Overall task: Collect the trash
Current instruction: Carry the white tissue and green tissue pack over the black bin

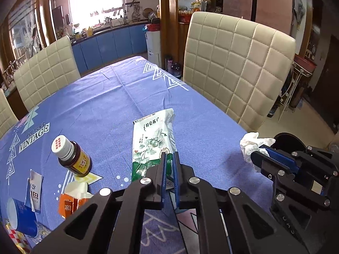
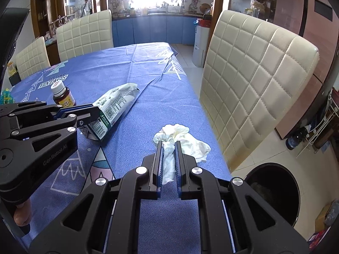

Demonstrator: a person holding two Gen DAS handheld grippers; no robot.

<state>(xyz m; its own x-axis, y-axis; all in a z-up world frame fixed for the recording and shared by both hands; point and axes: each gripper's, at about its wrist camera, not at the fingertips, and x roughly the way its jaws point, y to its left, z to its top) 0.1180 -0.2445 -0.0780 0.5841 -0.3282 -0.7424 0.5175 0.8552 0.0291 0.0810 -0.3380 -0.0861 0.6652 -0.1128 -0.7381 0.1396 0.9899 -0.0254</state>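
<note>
- Step in hand: both tools loaded, pickup looks done, carry-to-bin is next. That's my read, not something visible.
- Left tool (image 1: 169, 154): fingers pressed nearly together, pinching the bottom end of the green-and-white milk carton (image 1: 152, 139). Carton is flattened; its far end points away from the tool, out over the counter (image 1: 106, 97).
- In the right wrist view the carton (image 2: 114, 105) sits tilted, low corner touching or just off the cloth. Can't tell which.
- Right tool (image 2: 168, 146): fingers clamped on the crumpled white tissue (image 2: 180, 135). Most of the wad bulges out past the fingertips, with a tail hanging between the fingers.
- Landmark: black trash bin (image 2: 273, 192) on the floor, just beside the counter's near right corner, mouth open. The tissue is near it, up and to its left. The carton is farther left, well apart from the bin.
- Next move: swing the right tool off the counter edge until it's over the bin mouth, then spread the fingers. The left tool follows with the carton.
- Risk: the carton is long and held by one end only, so it may pivot in the pinch. The cream chair (image 2: 254, 80) stands just behind the bin, so keep clear of it.
- Left on the counter, well left of the bin: brown bottle (image 1: 74, 158), orange torn box (image 1: 67, 203), blue paper cup (image 1: 21, 218), torn label (image 1: 34, 192).
</note>
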